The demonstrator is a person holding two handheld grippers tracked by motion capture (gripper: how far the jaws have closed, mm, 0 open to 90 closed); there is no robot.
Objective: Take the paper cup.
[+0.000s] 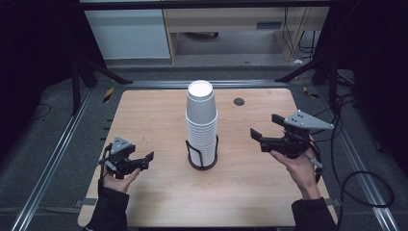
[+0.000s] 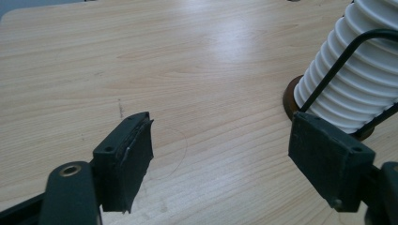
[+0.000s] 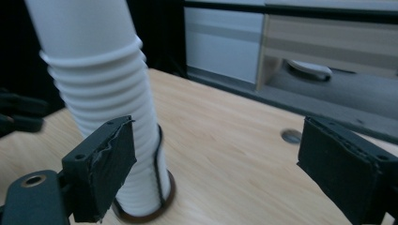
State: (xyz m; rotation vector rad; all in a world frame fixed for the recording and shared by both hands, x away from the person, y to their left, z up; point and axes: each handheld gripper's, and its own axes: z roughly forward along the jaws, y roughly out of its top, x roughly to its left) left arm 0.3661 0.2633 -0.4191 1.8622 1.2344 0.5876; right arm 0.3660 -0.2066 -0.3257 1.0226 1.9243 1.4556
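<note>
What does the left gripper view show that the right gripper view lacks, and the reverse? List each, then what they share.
Left gripper view alone: a faint pencilled ring on the table between its open jaws.

Right gripper view alone: the round hole in the table, the cabinet beyond the far edge, and the smooth top cup.

Both: the stack of white cups in its black wire holder on a brown base, the wooden table, and a pair of wide-open black jaws.

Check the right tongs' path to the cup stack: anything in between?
Nothing visible. Bare wooden table lies between the open right tongs and the stack of white paper cups. The black wire holder hugs only the stack's lower part, so the upper cups stand exposed.
</note>
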